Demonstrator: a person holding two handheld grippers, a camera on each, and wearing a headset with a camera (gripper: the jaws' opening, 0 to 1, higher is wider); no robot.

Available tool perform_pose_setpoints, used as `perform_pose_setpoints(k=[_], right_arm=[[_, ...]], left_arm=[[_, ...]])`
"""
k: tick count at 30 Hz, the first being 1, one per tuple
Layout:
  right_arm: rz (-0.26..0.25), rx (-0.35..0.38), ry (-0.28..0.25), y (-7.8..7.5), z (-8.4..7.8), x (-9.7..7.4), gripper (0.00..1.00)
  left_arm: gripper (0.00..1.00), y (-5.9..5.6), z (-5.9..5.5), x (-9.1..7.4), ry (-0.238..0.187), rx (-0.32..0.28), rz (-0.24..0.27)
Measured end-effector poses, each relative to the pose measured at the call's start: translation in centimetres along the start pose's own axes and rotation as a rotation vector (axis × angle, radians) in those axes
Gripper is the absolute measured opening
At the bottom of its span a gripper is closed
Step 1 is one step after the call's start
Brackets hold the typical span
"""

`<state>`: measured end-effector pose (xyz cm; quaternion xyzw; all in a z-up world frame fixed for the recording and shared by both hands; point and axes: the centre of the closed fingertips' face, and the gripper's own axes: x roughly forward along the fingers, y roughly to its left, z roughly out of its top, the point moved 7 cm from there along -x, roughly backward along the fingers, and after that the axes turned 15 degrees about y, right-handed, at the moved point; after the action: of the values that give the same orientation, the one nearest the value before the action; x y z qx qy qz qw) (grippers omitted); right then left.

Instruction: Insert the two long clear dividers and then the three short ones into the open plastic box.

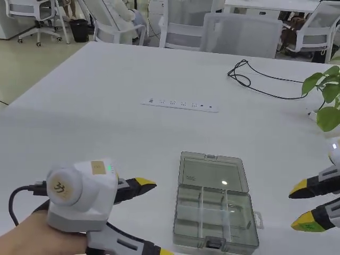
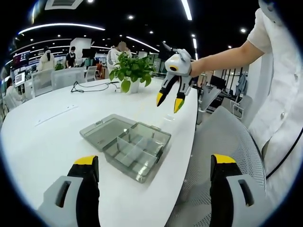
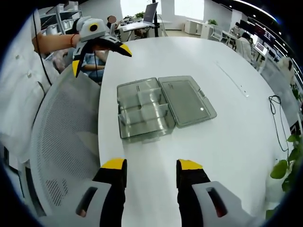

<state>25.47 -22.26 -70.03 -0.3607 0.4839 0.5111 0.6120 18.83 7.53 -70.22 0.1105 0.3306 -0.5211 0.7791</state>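
Open plastic box (image 1: 181,212) is found lower centre, clear dividers (image 1: 226,208) seen slotted inside, count unconfirmed. Left gripper (image 1: 154,219) and right gripper (image 1: 298,206) are held spread, empty, apart from it. Task is judged nearly done.

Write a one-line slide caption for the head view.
Open plastic box with clear dividers inside on a white table, flanked by open left gripper and right gripper, neither touching it.
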Motion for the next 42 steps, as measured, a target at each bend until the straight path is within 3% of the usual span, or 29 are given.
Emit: perform_pose_setpoints(k=[16, 23, 30, 42], right_arm=[[0.007, 0.009, 0.135, -1.6, -6.1, 1.2, 0.47], [0.005, -0.031, 0.229, -2.4, -8.5, 2.2, 0.48], [-0.018, -0.081, 0.301, -3.2, -10.1, 3.2, 0.48], [-0.041, -0.179, 0.393, -3.3, -11.3, 4.7, 0.45]], left_arm=[[1.0, 0.1, 0.1, -0.1, 0.005, -0.006, 0.002], [1.0, 0.3, 0.1, -0.2, 0.009, -0.01, 0.005], [1.0, 0.3, -0.1, -0.2, 0.013, -0.018, 0.007], [1.0, 0.4, -0.3, -0.3, 0.021, -0.025, 0.006]])
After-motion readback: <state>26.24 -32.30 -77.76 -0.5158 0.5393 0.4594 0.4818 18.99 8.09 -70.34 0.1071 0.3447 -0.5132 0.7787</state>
